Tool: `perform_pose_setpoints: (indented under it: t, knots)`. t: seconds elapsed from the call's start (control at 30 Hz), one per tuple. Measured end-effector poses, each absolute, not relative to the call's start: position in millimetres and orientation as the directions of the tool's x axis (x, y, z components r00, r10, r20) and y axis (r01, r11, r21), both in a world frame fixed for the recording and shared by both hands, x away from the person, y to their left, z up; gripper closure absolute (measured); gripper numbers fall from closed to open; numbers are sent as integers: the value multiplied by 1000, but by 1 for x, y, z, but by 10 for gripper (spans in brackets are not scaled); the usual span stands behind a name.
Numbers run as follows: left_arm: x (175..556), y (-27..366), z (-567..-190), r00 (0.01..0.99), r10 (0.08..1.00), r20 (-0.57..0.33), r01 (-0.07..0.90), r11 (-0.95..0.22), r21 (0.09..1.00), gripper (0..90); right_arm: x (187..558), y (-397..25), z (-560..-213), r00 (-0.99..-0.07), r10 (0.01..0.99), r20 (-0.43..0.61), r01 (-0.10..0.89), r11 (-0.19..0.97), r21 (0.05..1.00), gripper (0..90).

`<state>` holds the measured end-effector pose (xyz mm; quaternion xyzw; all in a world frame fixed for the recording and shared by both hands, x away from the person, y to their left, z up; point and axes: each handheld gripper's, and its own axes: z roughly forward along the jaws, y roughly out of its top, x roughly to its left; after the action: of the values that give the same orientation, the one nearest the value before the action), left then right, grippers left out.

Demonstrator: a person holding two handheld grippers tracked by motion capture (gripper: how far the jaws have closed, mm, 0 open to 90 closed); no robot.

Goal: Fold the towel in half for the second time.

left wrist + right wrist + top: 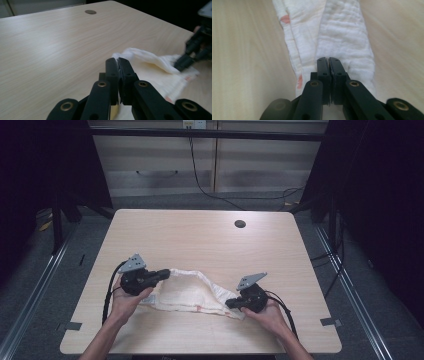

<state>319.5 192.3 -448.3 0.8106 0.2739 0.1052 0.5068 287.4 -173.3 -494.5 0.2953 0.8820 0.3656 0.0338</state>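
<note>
You have the cloth (192, 292) pinched at both ends: your left gripper (162, 274) is clenched on its far-left corner, and your right gripper (231, 304) is clenched on its near-right end. In each gripper view the fingers (117, 65) stand pressed together with only a thin seam between them, and cloth shows right at and under the fingers (329, 65) in the right gripper view, so both look like real grips on fabric, though the exact bite at the left tips is hard to make out. The cloth lies on the desk (200, 235) between your two hands, partly folded, with one raised band arching from one set of fingers to the other. Its long axis runs from fingers to fingers, slanting from far-left to near-right; in the right gripper view it stretches straight ahead of the fingers, away along their line. Neither hand is nearer: each holds its own end. The coming move, as I judge it, turns on that shared line: pull apart along it and the band goes taut and flat; carry both ends the same way across it, towards you or away, and you lay a fold. Keep both ends level or the slack layer underneath will drag and bunch.
</note>
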Motion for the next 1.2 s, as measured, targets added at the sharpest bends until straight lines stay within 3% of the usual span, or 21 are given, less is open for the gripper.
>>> perform_pose_setpoints:
  t: [0.27, 0.43, 0.83, 1.1, 1.2]
  knots:
    - [285, 198, -470, 877, 477, -66, 326, -489, 809, 875, 285, -172, -495, -819, 555, 146, 494, 551, 673, 879]
    - [285, 204, -494, 868, 494, -46, 363, -568, 738, 874, 285, -174, -496, -819, 556, 143, 490, 548, 677, 879]
    - [285, 206, -498, 849, 526, -51, 393, -563, 727, 875, 256, -199, -482, -799, 595, 85, 477, 542, 692, 880]
    - [285, 208, -499, 835, 547, -59, 409, -544, 732, 875, 230, -212, -493, -790, 597, 138, 510, 517, 688, 880]
    - [291, 205, -500, 820, 568, -73, 428, -522, 738, 874, 236, -209, -492, -782, 618, 84, 499, 539, 678, 881]
